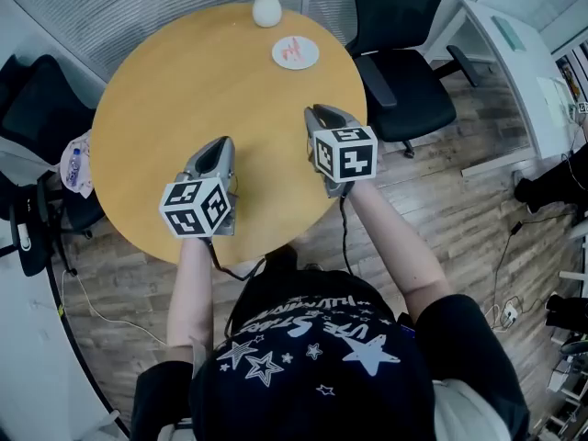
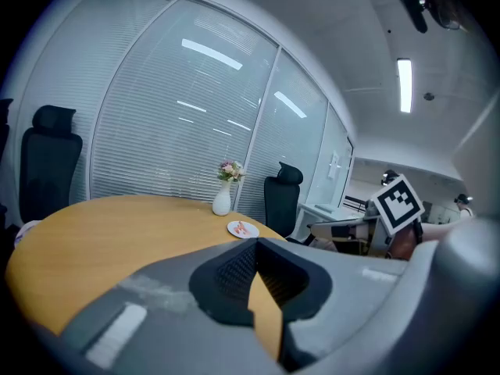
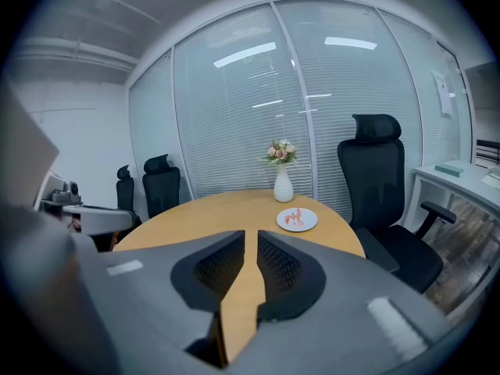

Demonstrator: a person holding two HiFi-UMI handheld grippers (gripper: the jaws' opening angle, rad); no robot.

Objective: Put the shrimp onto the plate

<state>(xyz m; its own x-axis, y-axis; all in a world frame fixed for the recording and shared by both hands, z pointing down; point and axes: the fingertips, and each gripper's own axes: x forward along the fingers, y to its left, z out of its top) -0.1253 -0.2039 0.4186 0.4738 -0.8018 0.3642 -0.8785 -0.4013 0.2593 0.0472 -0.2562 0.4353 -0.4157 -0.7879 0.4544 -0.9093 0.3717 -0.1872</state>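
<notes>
Your left tongs (image 2: 256,250) are clenched tip to tip on nothing, with only a wedge of tabletop showing below the pads. Your right tongs (image 3: 248,241) are released, a thin slit between the pads, and equally empty. Both hang over the near edge of the round tabletop (image 3: 226,209), well apart from the plate (image 3: 313,221) at the far side, where the shrimp (image 3: 295,218) already lies.

The job looks done, so I judge the main risk is going back in. A nudge from the hard tongs could slide that small plate over the smooth surface toward the rim by the office chair (image 3: 379,178). It could also knock the vase (image 3: 283,186) near it, which looks top-heavy and breakable.

The pads are black and finely ribbed, set in matte grey shells. The tabletop is honey-coloured, wood-look and slick. The plate is white, flat and round. The shrimp is pink-orange and curled; real or model, you cannot tell. The vase is white and bulbous with a narrow neck, holding pale flowers (image 3: 280,152).
</notes>
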